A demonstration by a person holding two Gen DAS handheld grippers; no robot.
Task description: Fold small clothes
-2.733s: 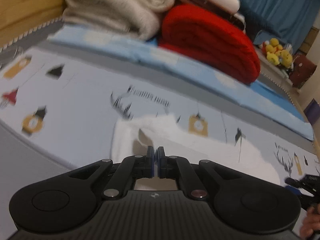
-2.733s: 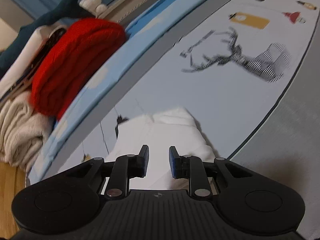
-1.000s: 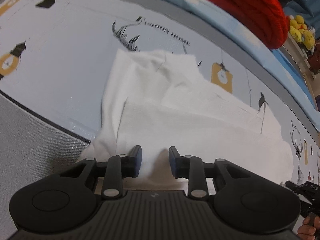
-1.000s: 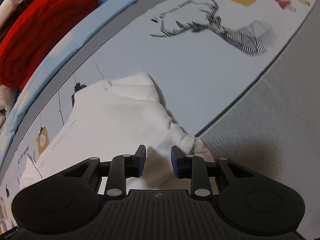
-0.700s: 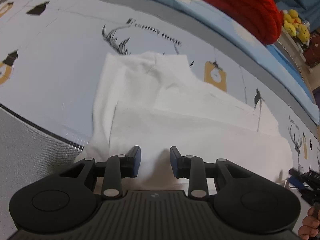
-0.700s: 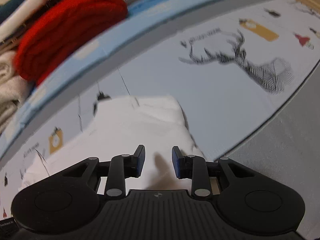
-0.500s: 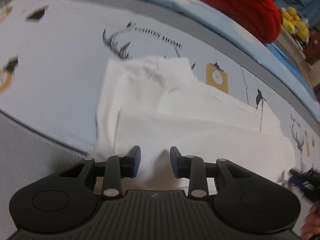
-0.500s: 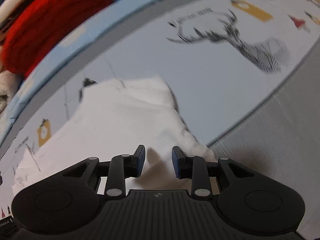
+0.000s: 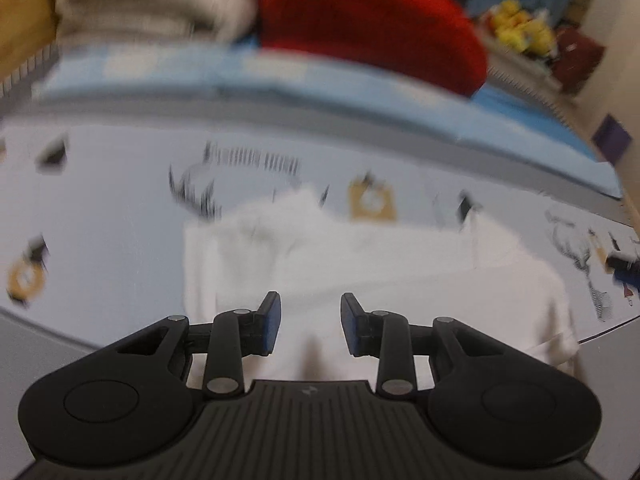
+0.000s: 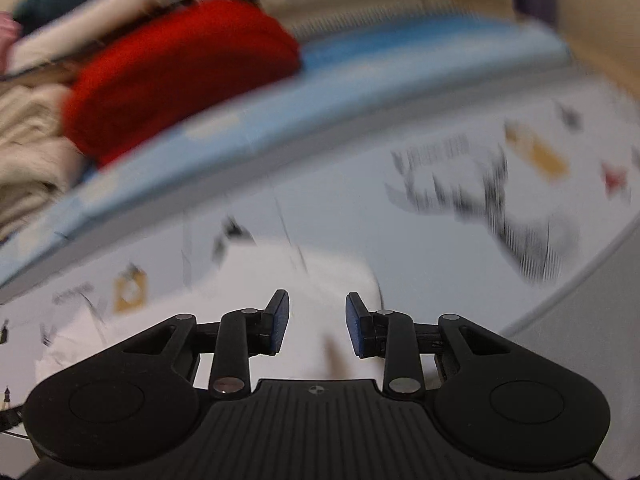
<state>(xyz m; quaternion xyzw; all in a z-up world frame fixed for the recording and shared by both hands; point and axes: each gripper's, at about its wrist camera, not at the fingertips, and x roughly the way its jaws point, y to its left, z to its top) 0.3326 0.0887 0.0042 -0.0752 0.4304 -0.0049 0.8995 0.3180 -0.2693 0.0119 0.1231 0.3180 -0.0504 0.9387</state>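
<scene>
A small white garment lies folded flat on a printed bedsheet. My left gripper is open and empty, held just above the garment's near left part. In the right wrist view the same garment lies under my right gripper, which is open and empty over its near right end. Both views are blurred by motion. The garment's near edge is hidden behind the gripper bodies.
A red knitted blanket and a cream blanket lie on a blue folded cover at the back of the bed. Yellow plush toys sit at the far right. A grey band borders the sheet nearer me.
The left gripper opened and released the garment earlier. Since half a second ago both open grippers have tilted up and pulled back, showing more of the blankets. The garment stays flat on the sheet.
</scene>
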